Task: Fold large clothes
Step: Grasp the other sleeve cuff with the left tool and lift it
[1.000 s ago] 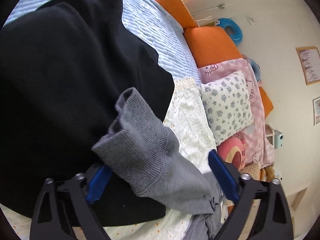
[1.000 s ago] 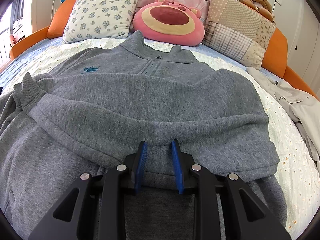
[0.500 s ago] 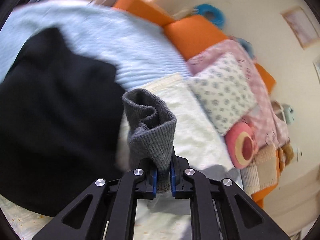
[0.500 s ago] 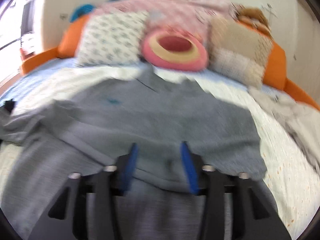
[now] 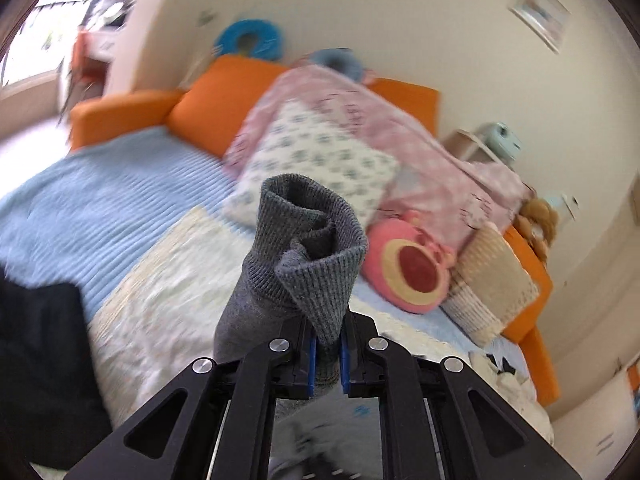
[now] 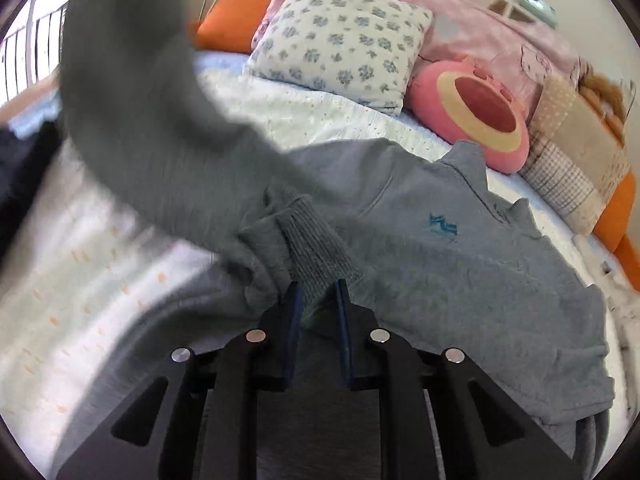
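A grey zip-neck sweatshirt (image 6: 460, 264) with a teal chest logo lies on the bed. My left gripper (image 5: 327, 354) is shut on the ribbed cuff (image 5: 308, 248) of one sleeve and holds it up above the bed. That raised sleeve (image 6: 132, 120) sweeps across the upper left of the right wrist view. My right gripper (image 6: 318, 300) is shut on the other ribbed cuff (image 6: 316, 252), low over the sweatshirt's body.
A floral pillow (image 6: 340, 36), a pink round plush cushion (image 6: 472, 116), a checked cushion (image 6: 576, 164) and a pink blanket (image 5: 360, 120) crowd the bed head. A black garment (image 5: 36, 352) lies at the left. Orange bed surround (image 5: 200, 112) behind.
My left gripper closed on the sleeve cuff and lifted it, swinging toward the pillows. My right gripper let go of the hem fold, moved and closed on the other cuff.
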The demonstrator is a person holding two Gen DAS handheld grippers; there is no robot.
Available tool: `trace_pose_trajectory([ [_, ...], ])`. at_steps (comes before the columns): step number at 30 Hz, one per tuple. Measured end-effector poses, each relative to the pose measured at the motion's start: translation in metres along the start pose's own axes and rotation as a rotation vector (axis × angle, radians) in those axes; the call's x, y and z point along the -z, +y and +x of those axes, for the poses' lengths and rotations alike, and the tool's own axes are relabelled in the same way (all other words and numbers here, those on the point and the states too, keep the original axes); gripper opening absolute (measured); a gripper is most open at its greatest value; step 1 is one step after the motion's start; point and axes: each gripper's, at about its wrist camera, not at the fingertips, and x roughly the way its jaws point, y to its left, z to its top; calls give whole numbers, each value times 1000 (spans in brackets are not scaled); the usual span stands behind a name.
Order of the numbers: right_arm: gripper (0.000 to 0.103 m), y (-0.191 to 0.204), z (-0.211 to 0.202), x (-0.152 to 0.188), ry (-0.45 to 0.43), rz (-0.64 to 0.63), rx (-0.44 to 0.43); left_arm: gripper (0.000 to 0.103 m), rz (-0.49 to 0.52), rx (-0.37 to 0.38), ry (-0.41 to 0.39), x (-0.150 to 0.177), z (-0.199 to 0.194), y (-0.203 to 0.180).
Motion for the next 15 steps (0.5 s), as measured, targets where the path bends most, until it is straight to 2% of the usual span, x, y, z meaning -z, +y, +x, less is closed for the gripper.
trace_pose_trajectory([
  [3,18,8,5,3,1,-50,45,13,71,46,23,4,19,-72],
  [6,18,3,7,6,-4,-36,33,13,162,84,48,24,37,-139],
  [9,18,1,9,5,-8,-31,28,13,260,118,55,64,56,-205],
  [11,18,-1,5,7,-10,-23,21,13,325,123,77,103,77,-249],
  [13,18,-6,4,10,-12,-4,-6,13,351,120,116,136,99,-273],
  [15,18,-12,5,11,-10,21,-36,13,398,91,176,185,131,-297],
])
